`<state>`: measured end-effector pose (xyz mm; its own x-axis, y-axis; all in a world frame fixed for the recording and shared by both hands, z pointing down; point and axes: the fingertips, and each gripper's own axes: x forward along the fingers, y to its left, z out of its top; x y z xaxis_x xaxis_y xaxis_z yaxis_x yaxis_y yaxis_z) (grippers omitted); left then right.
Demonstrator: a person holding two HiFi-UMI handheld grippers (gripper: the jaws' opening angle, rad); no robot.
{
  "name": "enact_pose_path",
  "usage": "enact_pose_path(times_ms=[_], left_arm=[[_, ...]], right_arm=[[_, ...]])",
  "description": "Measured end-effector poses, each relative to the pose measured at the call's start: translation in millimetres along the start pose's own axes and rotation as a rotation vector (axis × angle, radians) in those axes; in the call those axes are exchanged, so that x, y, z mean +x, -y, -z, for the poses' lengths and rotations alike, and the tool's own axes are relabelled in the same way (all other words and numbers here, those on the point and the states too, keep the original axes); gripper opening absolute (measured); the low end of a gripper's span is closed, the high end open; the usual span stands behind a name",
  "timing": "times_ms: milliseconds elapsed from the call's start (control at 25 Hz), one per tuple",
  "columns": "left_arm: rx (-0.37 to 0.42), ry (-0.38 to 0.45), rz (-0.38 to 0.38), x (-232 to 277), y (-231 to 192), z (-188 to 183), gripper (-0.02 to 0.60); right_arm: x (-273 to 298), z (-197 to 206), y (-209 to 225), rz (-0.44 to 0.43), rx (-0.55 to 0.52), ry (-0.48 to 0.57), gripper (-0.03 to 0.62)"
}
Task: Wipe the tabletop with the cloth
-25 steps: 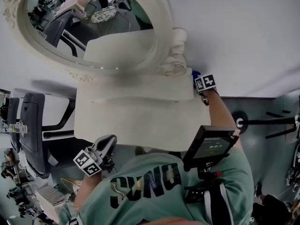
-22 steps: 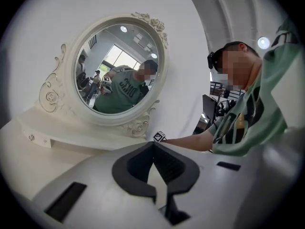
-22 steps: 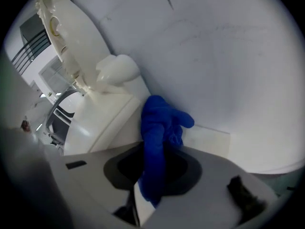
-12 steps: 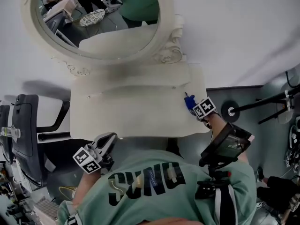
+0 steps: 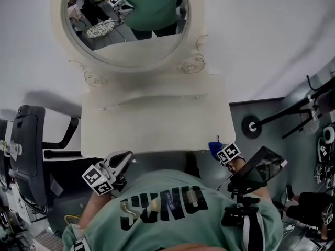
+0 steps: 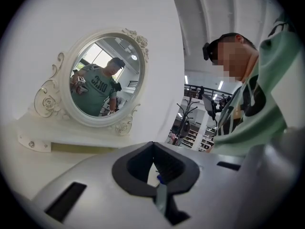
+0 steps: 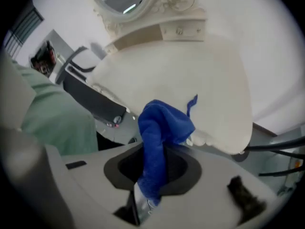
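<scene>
The right gripper has its jaws clamped on the blue cloth. In the right gripper view the cloth rises out of the closed right gripper as a bunched wad, with one loose corner sticking up. Pinching it low like this leaves a soft pad ahead of the jaws, which is probably the point, so that fabric and not metal meets the surface. The wad sits at the tabletop's front right corner, just off its front edge. I cannot tell whether it is touching the rim. That position looks like the end of a stroke drawn toward the person, or the place to start the next one.

The left gripper is held back at the tabletop's front left corner, close to the person's body. In the left gripper view its jaws are together with nothing between them. It seems parked there to keep out of the wiping path, since one gripper can do this job.

The cream tabletop lies bare from front edge to back. At its back edge a raised shelf carries the oval mirror, so strokes would have to stop short of that step. A dark chair stands well apart, past the left edge.
</scene>
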<state>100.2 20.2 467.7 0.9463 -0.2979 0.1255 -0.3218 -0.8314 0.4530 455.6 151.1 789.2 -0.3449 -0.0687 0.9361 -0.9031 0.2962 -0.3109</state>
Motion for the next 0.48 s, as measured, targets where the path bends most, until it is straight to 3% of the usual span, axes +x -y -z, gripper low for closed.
enact_pose_path(times_ms=[120,240,360,480], left_arm=[[-0.001,0.008,-0.029,26,-1,-6,0.009],[-0.021,0.019,-0.068,63,-5,-11,0.009],[-0.033,0.02,-0.122,99,-8,-15,0.009],[-0.035,-0.01,-0.206,113,-5,-14,0.009]], right_arm=[[-48,-79,46,-0.009,0.01,0.216,0.083],[-94,-173,139,0.114,-0.012,0.376,0.083],[-108,-257,222,0.239,-0.052,0.441,0.083],[-84,-325,261,0.287,-0.12,0.424,0.084]])
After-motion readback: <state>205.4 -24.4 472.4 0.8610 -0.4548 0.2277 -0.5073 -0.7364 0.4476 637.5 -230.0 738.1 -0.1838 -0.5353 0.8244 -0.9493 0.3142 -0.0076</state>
